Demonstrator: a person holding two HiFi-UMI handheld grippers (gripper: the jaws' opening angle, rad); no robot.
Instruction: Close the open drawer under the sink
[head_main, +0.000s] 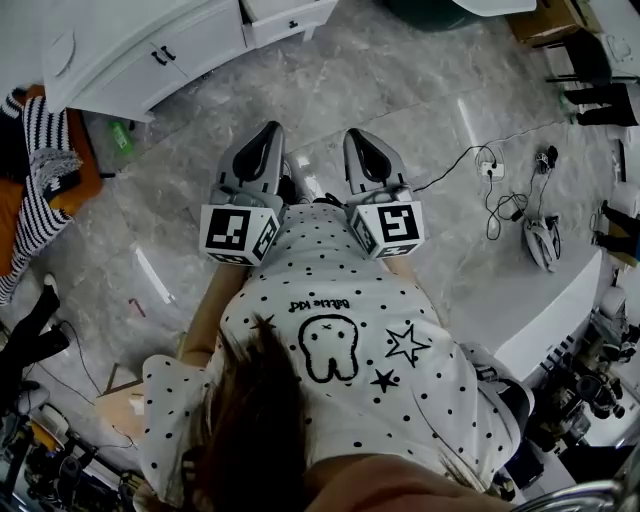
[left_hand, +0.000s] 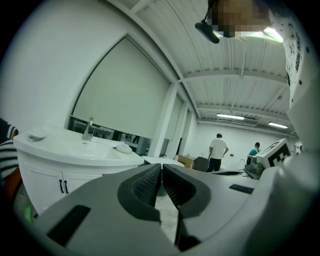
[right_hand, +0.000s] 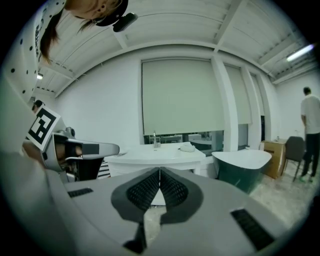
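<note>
Marble floor lies under left gripper and right gripper, both pressed together, seemingly empty.

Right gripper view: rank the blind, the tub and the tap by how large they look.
1. blind
2. tub
3. tap
Apparent size only; they stand at different distances.

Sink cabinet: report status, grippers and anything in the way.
Left gripper shut, empty. Right gripper shut, empty. Sink cabinet ahead, not reached; no open drawer in sight. Small green object on floor by its base.
</note>
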